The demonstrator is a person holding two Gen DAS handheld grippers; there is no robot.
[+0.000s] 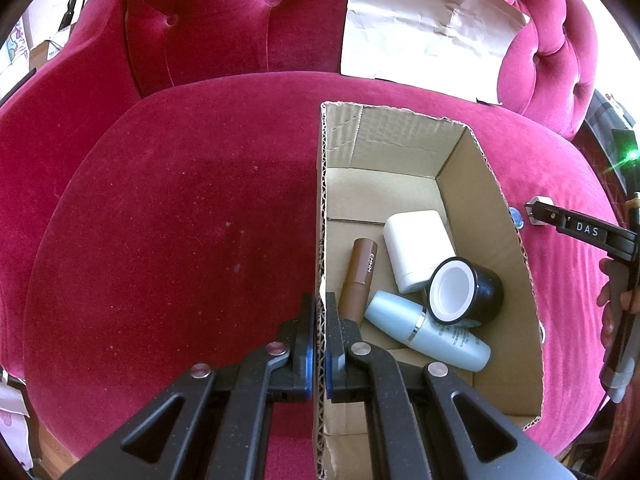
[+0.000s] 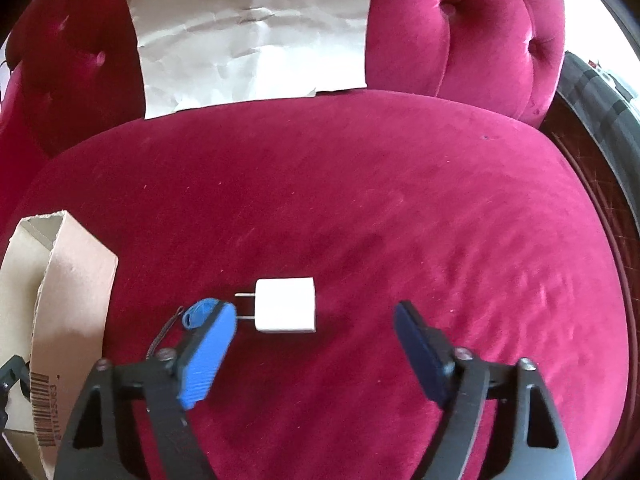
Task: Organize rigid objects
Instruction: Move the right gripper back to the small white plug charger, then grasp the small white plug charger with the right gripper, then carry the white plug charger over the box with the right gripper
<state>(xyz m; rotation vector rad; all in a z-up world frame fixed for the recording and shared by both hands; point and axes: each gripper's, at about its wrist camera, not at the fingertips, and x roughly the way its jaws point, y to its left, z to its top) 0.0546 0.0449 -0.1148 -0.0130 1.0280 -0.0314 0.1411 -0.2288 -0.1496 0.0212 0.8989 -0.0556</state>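
the right gripper (image 2: pixel 316 344) is hanging with its jaws apart around the white charger plug (image 2: pixel 286 311), which is lying on the red velvet seat (image 2: pixel 400 208) beside a small blue tag (image 2: pixel 200 312). it looks light, stiff and smooth; the flat sides seem best, not the prongs. only the left view is showing the left gripper (image 1: pixel 319 320) clamped on the cardboard box (image 1: pixel 500 208) wall, with bottles inside.

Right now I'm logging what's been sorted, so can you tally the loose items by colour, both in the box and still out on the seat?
White: 2, a case in the cardboard box and a charger plug on the seat
Brown: 1, a tube
Pale blue: 1, a bottle
Black: 1, a jar
Blue: 1, a small tag beside the plug
Total: 6
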